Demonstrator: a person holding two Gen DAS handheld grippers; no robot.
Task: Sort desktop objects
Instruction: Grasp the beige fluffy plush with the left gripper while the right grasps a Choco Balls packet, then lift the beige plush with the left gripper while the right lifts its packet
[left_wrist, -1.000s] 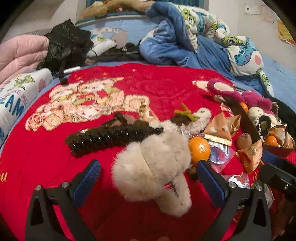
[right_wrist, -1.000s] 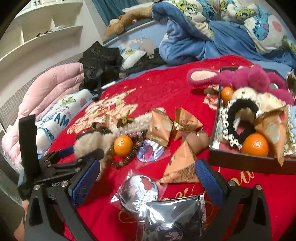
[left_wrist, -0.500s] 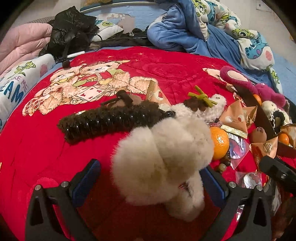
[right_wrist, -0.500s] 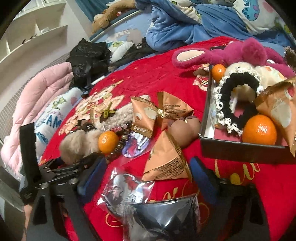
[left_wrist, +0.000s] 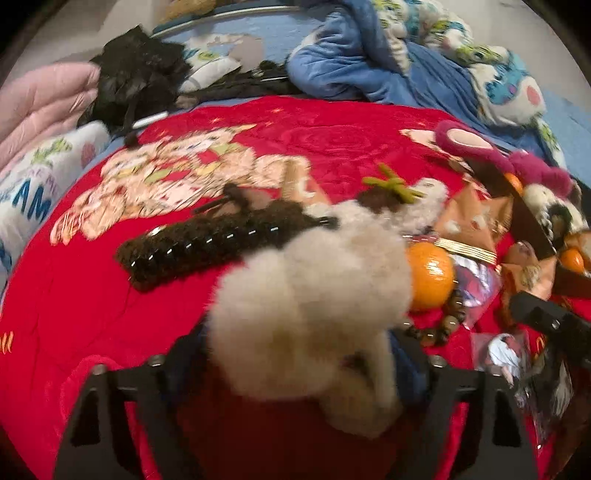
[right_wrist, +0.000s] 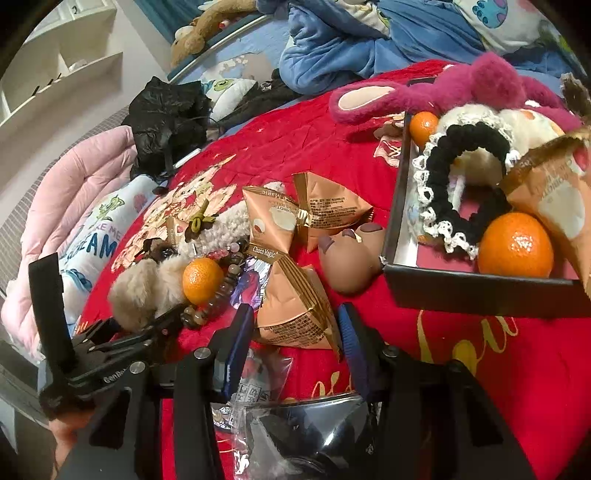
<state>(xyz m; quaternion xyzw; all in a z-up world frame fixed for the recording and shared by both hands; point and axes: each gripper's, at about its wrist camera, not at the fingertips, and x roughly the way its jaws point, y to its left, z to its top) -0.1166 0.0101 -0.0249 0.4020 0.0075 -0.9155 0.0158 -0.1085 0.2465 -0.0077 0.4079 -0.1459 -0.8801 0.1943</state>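
Observation:
My left gripper is shut on a beige fluffy hair clip, which fills the gap between its fingers; the clip also shows in the right wrist view. My right gripper has closed around a gold triangular snack packet on the red blanket. A loose orange and a bead bracelet lie between the two grippers. A black box at the right holds a black scrunchie, oranges and a snack packet.
A long dark furry hair clip lies left of the beige one. More gold snack packets, a brown toy and plastic-wrapped badges lie on the blanket. A pink plush lies behind the box.
My left gripper moved forward and closed on the beige fluffy clip. My right gripper moved forward and closed around the gold triangular packet.

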